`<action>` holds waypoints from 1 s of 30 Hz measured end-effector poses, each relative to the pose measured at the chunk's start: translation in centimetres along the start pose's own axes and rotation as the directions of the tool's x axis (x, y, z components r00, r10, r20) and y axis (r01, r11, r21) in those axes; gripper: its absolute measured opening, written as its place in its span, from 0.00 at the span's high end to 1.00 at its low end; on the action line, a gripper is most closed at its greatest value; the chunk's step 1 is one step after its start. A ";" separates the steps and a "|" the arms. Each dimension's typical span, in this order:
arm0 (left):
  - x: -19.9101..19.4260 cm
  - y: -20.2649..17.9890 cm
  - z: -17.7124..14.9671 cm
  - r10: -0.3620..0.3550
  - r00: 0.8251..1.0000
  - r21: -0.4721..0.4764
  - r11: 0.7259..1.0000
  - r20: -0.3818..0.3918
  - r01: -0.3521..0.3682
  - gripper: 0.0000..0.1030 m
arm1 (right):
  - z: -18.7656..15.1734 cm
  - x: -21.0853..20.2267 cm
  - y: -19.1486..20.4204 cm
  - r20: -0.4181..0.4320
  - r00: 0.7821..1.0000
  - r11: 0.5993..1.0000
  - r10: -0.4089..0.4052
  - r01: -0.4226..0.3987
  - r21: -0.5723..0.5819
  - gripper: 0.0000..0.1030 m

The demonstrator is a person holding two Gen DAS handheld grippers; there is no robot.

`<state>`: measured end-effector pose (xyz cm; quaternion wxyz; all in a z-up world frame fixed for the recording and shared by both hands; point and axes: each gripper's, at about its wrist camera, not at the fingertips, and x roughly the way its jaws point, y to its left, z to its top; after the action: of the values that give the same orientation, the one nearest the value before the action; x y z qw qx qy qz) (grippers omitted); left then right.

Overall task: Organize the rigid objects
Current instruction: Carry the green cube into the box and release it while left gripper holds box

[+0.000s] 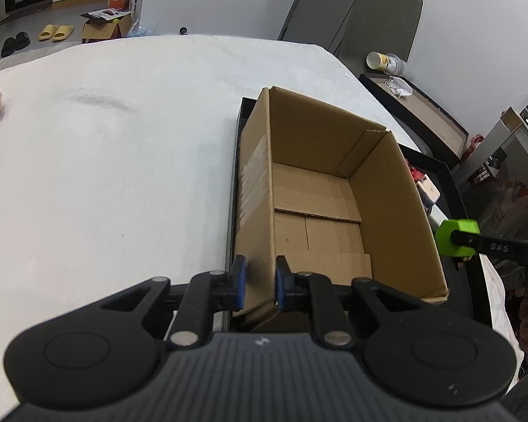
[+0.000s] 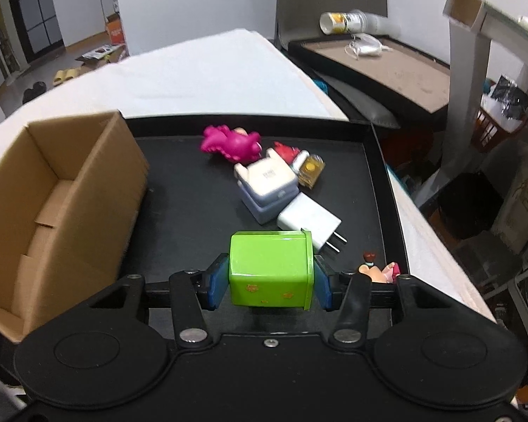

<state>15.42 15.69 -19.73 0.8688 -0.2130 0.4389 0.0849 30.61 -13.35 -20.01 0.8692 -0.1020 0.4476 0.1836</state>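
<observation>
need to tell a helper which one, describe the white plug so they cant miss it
On the black tray, right of the cardboard box, lies a small pile of things. The white plug lies nearest the green tin; it alone has two metal prongs.

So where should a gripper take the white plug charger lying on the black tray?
Grip the white charger across its two flat long sides, coming from above. It lies flat on the black tray, prongs toward the near right; the grey block crowds its far end, so stay mid-body.
</observation>
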 end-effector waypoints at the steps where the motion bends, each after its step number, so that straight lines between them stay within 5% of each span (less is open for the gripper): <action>1: 0.0 -0.1 0.0 0.001 1.000 0.004 1.000 -0.002 -0.001 0.85 | 0.1 -0.6 0.2 0.008 1.000 1.000 0.004 -0.004 -0.002 0.53; 15: -0.1 -0.5 0.1 0.001 1.000 0.037 0.999 -0.019 0.000 0.84 | 2.1 -6.9 4.0 0.099 0.992 0.996 0.079 -0.075 -0.050 0.53; 30: -0.1 0.1 0.0 -0.022 1.000 0.033 0.999 -0.020 0.022 0.84 | 3.3 -8.4 8.5 0.066 0.991 0.987 0.117 -0.109 -0.122 0.53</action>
<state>15.32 15.75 -19.68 0.8688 -0.2042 0.4463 0.0661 25.06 -6.38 -11.35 0.8657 -0.1208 0.4088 0.2625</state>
